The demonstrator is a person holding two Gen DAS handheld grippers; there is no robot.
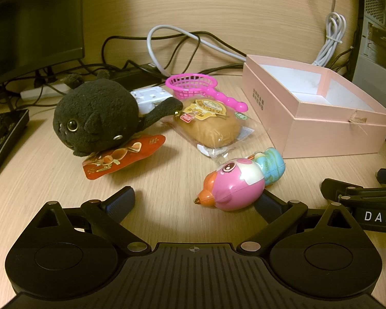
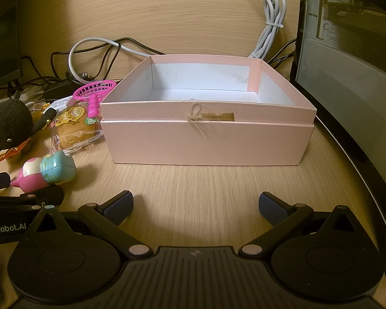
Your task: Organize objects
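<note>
Toys and snacks lie loose on the wooden desk (image 2: 205, 182) left of the open pink box (image 2: 208, 139) — a black plush cat (image 1: 95, 113) resting on a red snack packet (image 1: 121, 158), a wrapped bun (image 1: 213, 126), a pink toy net (image 1: 198, 86), and a pink-and-blue figure toy (image 1: 239, 182). The left gripper (image 1: 195, 200) is spread wide, its right finger partly hidden behind the figure toy. The right gripper (image 2: 195, 204) faces the box with jaws apart, holding nothing. Cables (image 1: 177, 41) tangle behind the pile — a keyboard (image 1: 2, 139) sits far left.
</note>
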